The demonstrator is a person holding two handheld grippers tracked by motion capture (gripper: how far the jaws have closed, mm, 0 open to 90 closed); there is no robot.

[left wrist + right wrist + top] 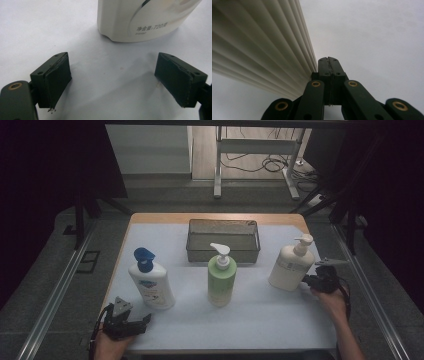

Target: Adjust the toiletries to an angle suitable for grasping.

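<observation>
Three bottles: I'm counting three pump bottles standing upright on the white mat [260,320], all empty-handed so far.
Blue-cap bottle [150,282]: sitting at about 9 o'clock from the mat's middle, near my left hand.
Green bottle [221,277]: sitting dead centre, just in front of the basket.
Cream bottle [292,265]: standing at about 3 o'clock, right next to my right hand.
One basket: a single dark mesh basket [223,255] is waiting at 12 o'clock, with nothing in it that I can see.
Left gripper [131,326]: I'm holding it down at 7 o'clock with the jaws spread wide and nothing between them; its own view is showing the base of the blue-cap bottle [140,22] just ahead.
Right gripper [312,280]: I'm holding it low beside the cream bottle's base, jaws pressed flat together on nothing, with the ribbed side of the bottle [259,47] running along just to one side.
Step in hand: looks to me like I'm lining up on the bottles, nothing picked yet.
Next move: I'm guessing the right jaws need spreading before they can straddle the cream bottle, and the left needs sliding forward around the blue-cap one, then lifting toward 12 o'clock.
</observation>
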